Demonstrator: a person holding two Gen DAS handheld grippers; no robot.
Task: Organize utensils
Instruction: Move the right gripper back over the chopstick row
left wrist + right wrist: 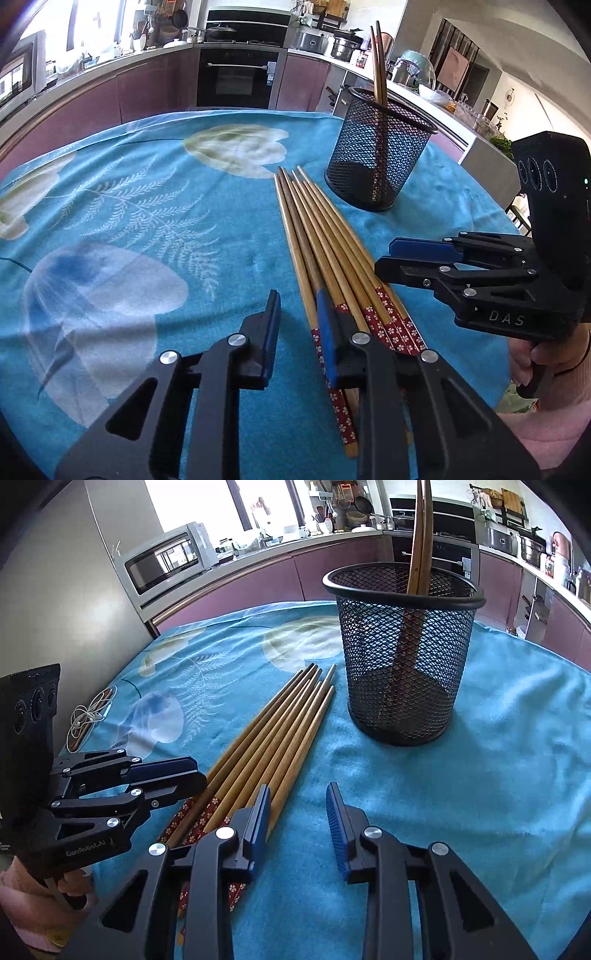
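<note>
A bundle of wooden chopsticks [325, 251] lies flat on the blue floral cloth [147, 206] covering the bench, its long axis running in the left wrist view from the red flower-patterned handle ends at 6 o'clock to the bare tapered tips at 12 o'clock, just short of the black mesh holder [380, 155]. The holder stands upright at 1 o'clock of the tips, with two darker chopsticks [378, 62] leaning inside it, tips up. The left tool [297, 332] hovers low over the handle ends, its jaws spread, one blue pad above the patterned section and the other over bare cloth. The right tool [297, 819], held in a hand at 3 o'clock of the bundle, also has its jaws spread, its left finger over the outermost stick, gripping nothing. The sticks are light tan, slightly fanned at the tips.
</note>
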